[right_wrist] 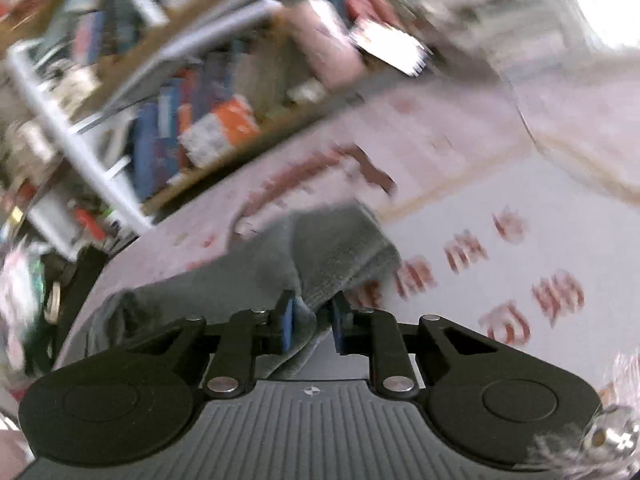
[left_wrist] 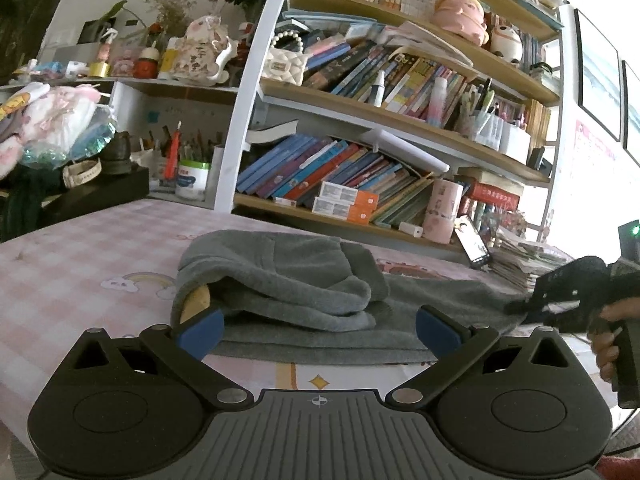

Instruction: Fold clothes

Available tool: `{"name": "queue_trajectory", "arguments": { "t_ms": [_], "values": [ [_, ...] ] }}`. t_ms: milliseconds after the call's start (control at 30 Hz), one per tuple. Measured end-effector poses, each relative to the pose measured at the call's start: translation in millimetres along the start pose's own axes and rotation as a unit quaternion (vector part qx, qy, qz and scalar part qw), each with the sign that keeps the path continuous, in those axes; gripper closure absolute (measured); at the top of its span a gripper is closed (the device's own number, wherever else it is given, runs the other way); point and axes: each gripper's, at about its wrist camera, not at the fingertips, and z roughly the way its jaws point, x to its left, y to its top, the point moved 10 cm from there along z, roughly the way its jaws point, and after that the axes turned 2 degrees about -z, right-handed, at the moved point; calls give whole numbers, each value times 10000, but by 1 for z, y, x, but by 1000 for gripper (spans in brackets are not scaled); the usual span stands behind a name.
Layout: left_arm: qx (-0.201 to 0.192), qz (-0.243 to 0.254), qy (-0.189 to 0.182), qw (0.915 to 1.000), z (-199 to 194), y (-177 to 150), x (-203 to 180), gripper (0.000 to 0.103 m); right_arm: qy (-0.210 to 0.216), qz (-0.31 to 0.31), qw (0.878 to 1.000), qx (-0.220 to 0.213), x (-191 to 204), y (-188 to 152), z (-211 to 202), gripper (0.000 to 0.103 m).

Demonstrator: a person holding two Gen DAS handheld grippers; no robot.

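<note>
Left wrist: pink checked tablecloth point(left_wrist: 80, 248), cluttered bookshelf point(left_wrist: 400, 120) behind grey garment point(left_wrist: 280, 280).

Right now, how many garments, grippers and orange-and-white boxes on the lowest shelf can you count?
Grey garment: 1
Grippers: 2 (left gripper, right gripper)
Orange-and-white boxes: 2, stacked on the lowest shelf
Total: 5

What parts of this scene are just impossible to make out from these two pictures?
- Right wrist view: the bookshelf and the red print on the tablecloth are smeared by motion blur.
- Left wrist view: the grey garment's near edge is hidden behind the left gripper.
- Left wrist view: the right gripper is blurred, the person's hand cut off at the edge.
</note>
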Motion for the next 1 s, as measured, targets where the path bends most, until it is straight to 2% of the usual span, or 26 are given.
{"name": "queue_trajectory", "arguments": {
  "t_ms": [67,100,300,367,433,500,600,700,867,1000],
  "values": [
    [19,-28,12,10000,1,0,1,0,5,360,9993,61,-8,-1,2,64],
    [29,-36,5,10000,1,0,2,0,2,512,9987,64,-11,-1,2,50],
    [63,-60,-33,10000,2,-2,2,0,-34,647,9978,169,-8,8,18,49],
    [51,-49,-34,10000,2,-1,2,0,-105,438,9988,216,-2,10,25,53],
    [38,-60,-16,10000,2,0,3,0,-175,165,9992,307,2,8,30,81],
    [-7,-86,-9,10000,1,2,5,0,-105,-10,9996,249,6,9,26,85],
    [-61,-136,14,9999,-1,3,8,0,135,-255,9994,-216,19,24,-1,86],
    [-51,-193,6,9998,0,3,11,0,28,-522,9968,-602,23,37,-29,86],
    [41,-227,-53,9997,3,-1,8,0,-273,-478,9976,-422,4,32,-27,86],
    [53,-197,-53,9998,4,-2,7,0,-227,-427,9979,-441,6,32,-26,86]
  ]
}}
